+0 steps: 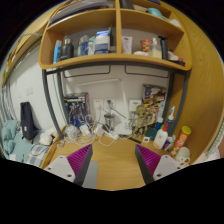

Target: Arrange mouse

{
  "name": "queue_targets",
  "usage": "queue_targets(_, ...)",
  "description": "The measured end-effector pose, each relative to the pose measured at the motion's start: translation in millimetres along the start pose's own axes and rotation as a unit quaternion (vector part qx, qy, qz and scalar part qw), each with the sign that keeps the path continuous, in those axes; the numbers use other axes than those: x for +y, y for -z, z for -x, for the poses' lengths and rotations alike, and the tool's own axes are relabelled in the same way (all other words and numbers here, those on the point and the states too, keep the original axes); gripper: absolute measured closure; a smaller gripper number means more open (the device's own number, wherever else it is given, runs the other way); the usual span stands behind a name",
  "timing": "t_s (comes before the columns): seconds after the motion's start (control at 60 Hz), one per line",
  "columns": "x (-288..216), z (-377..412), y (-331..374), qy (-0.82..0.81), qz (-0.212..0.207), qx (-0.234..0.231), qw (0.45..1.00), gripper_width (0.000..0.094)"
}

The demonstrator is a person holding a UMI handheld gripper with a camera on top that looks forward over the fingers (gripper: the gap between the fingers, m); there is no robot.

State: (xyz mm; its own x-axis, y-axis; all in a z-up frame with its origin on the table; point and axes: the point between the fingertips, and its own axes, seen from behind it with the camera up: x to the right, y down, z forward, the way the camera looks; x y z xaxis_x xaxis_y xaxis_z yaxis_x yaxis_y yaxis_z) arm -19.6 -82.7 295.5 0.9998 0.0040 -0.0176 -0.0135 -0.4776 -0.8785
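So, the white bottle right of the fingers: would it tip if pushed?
Probably yes: the bottle stands upright and looks tall and narrow, so a push near its top would likely topple it. It stands among clutter, so it might knock neighbours. The gripper is open, short of it.

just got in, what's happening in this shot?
A handheld gripper is raised over a wooden desk, its fingers open with nothing between them. No mouse is visible. Beyond the fingers, clutter lines the back of the desk, with bottles to one side and a stocked wooden shelf above.
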Motion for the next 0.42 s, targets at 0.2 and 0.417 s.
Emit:
queue_targets(0.2, 7.4, -56.6, 32.8, -0.002, -0.005, 0.011, 1.0, 0.0085)
queue_targets(0.417, 24.4, -85.0, 51.5, -0.014, -0.002, 0.01, 1.0, 0.0083)
